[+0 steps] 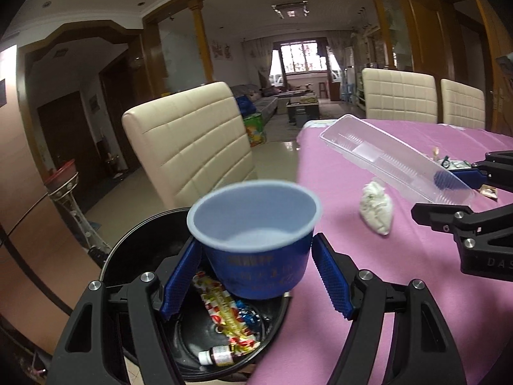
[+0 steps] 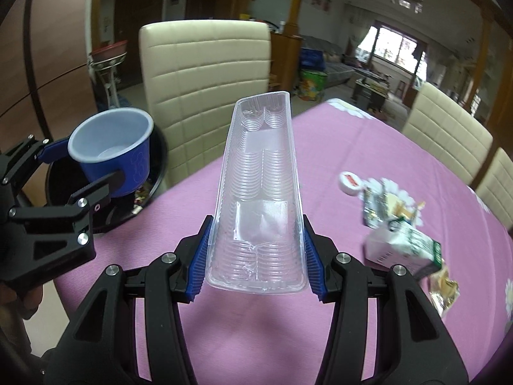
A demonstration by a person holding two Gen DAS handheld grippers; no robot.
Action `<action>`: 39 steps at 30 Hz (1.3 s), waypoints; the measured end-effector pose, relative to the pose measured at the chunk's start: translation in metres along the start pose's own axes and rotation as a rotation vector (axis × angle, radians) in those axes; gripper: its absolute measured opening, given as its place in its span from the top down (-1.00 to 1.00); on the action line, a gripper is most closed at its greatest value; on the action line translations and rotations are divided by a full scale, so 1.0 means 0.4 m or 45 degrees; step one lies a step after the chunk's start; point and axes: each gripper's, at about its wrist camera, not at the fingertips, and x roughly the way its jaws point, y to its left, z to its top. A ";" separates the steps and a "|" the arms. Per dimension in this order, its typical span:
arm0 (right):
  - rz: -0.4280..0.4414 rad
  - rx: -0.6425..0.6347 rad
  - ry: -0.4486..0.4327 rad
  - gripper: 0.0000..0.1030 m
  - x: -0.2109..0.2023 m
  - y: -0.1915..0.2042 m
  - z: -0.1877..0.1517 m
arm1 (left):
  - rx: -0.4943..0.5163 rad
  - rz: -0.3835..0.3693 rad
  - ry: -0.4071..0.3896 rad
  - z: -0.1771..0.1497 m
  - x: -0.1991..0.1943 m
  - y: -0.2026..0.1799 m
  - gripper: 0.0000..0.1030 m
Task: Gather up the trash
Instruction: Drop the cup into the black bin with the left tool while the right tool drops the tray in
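Pink cloth covers the bench (image 2: pixel 256 337) in front of you, and cream padded chairs (image 2: pixel 205 73) stand around it in a long living room with a window at the far end.

Your left gripper (image 1: pixel 255 274) is over a black trash bin (image 1: pixel 134 247) that stands just beside the bench edge. Its jaws are spread wide on both sides of a blue paper cup (image 1: pixel 256 240). The blue pads (image 1: pixel 330 279) look apart from the cup wall, and the cup is blurred, so you cannot tell from these views whether it is held or free. The cup is upright, with its mouth up, above the bin opening. Inside the bin lie a red and yellow wrapper (image 1: pixel 224 311) and a small bottle (image 1: pixel 216 356).

Your right gripper (image 2: pixel 256 256) is closed on a clear plastic tray (image 2: pixel 259 173). The jaws press the near end of the tray from both sides, and the long tray points away from you, lifted above the cloth.

On the cloth, in the left view, a crumpled white tissue (image 1: pixel 376 208) lies near the tray. In the right view a white bottle cap (image 2: pixel 349 183), a green and white carton (image 2: pixel 400 247) and some crumpled wrappers (image 2: pixel 381 205) lie together at the right side of the bench, well apart from the bin.
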 end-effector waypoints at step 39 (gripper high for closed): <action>0.266 -0.235 0.062 -0.07 0.068 0.257 0.055 | -0.318 0.179 0.104 -0.098 0.010 0.226 -0.64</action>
